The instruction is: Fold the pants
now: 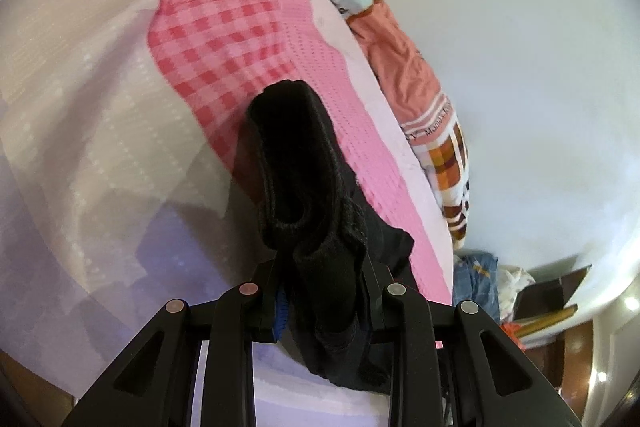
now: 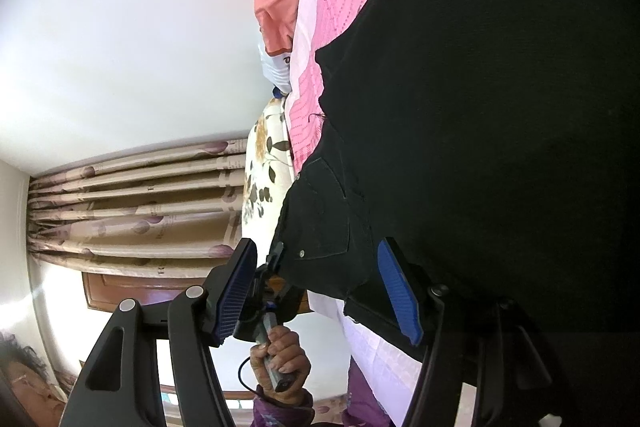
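Black denim pants (image 2: 480, 107), soft, floppy and fairly heavy, drape over the pink checked bed (image 1: 208, 39), left gripper (image 1: 320, 291) jaws clamped on a bunched fold, right gripper (image 2: 320, 287) jaws apart astride the pocket corner; best gripped at seams or waistband.

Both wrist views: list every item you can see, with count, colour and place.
Black fabric pants: one, black, draped over the bed, one end bunched in the left gripper.
Pink checked bedcover: one, pink and pale lilac, under the pants.
Orange printed quilt: one, orange and white, along the bed's far edge.
Beige patterned curtain: one, by the wall.
Right gripper: blue-padded fingers open around the pants' edge.
Hand: one, holding the left gripper's handle.
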{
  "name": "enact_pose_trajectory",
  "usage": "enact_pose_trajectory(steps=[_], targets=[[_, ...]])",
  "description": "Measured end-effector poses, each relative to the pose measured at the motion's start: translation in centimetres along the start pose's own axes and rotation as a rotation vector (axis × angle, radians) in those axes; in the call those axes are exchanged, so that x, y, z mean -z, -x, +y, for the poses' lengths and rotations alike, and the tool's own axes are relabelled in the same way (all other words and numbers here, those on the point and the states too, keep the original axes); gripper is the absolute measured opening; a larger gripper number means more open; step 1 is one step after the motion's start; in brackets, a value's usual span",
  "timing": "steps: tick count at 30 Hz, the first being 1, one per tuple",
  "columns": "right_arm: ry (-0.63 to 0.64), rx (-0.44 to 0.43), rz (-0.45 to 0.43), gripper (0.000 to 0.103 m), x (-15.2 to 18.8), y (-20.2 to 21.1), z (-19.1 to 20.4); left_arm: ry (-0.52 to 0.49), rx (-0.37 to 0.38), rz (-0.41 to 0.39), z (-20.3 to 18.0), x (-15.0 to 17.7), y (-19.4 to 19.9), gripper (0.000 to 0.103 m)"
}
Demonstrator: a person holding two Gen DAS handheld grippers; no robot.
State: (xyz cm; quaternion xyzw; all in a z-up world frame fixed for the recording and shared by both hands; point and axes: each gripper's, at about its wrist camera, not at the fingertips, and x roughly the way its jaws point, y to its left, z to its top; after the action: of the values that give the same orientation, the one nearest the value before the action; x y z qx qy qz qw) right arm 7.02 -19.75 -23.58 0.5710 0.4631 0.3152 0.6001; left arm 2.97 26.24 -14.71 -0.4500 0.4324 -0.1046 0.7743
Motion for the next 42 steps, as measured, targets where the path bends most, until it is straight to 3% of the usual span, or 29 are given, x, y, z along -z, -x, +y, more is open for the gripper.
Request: enact_pose_trajectory(steps=[5, 8, 10, 13, 19, 24, 31, 37, 42], targets=[[-0.017, -0.01, 0.002, 0.061, -0.1, 0.1, 0.0, -0.081, -0.007, -0.024, -2.0, 0.5, 0.4, 0.028], [-0.043, -0.028, 0.001, 0.069, -0.3, 0.7, 0.1, -0.134, 0.001, -0.039, -4.3, 0.7, 0.5, 0.028], [-0.03, -0.019, -0.006, 0.081, -0.5, 1.5, 0.8, -0.174, 0.007, -0.048, -6.1, 0.9, 0.4, 0.028], [0.006, -0.006, -0.041, 0.093, -0.8, 3.8, 2.0, -0.26, 0.016, -0.051, -9.6, 1.9, 0.0, 0.028], [-0.001, 0.004, -0.124, 0.097, -1.5, 9.2, 2.0, -0.447, 0.078, 0.0, -17.1, 5.4, -2.1, 0.028], [-0.06, -0.069, -0.19, 0.097, -2.2, 12.8, 0.2, -0.563, 0.134, 0.092, -22.3, 8.9, -5.5, 0.028], [-0.125, -0.167, -0.195, 0.097, -2.9, 14.6, -1.4, -0.678, 0.168, 0.258, -26.9, 14.8, -11.7, 0.028], [-0.172, -0.203, -0.214, 0.102, -3.2, 15.6, -2.4, -0.756, 0.151, 0.408, -28.4, 20.3, -17.0, 0.028], [-0.22, -0.239, -0.212, 0.103, -3.6, 15.6, -3.4, -0.838, 0.122, 0.48, -28.4, 23.8, -19.3, 0.028]])
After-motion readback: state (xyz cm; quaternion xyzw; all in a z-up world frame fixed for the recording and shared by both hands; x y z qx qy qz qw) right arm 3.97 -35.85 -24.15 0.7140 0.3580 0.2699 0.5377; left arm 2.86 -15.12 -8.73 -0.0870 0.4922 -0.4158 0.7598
